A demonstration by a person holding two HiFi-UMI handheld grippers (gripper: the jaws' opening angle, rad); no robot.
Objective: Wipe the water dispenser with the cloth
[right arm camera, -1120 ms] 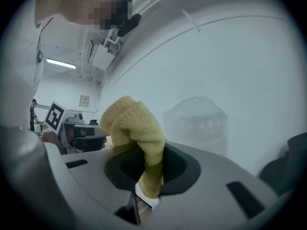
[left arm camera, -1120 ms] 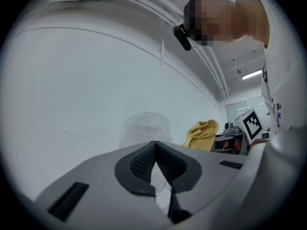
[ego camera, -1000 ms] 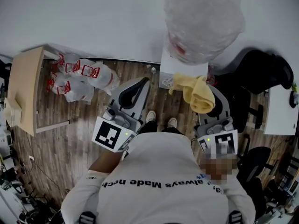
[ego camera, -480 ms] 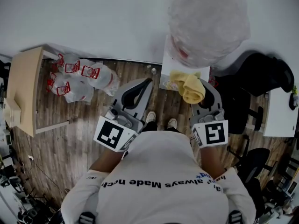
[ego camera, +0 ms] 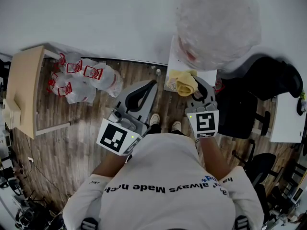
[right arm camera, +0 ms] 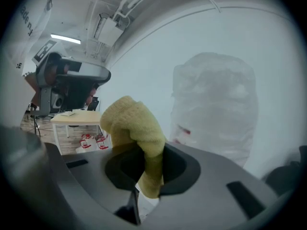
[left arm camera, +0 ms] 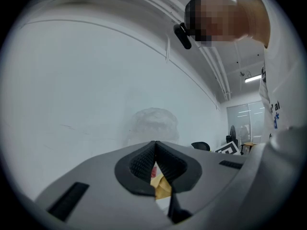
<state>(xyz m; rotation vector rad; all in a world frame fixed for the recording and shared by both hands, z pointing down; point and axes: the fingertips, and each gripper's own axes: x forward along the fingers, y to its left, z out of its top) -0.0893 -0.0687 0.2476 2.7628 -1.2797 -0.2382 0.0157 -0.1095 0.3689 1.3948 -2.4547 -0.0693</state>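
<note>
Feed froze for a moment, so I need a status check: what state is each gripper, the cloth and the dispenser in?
Left hand-held gripper: jaws shut, empty.
Right hand-held gripper: shut on the cloth.
Yellow terry cloth: bunched, clamped, up at the dispenser's front; contact unclear.
White box-shaped water dispenser: upright, bottle mounted.
Plastic-wrapped water bottle: on top of the dispenser, wrap on.
</note>
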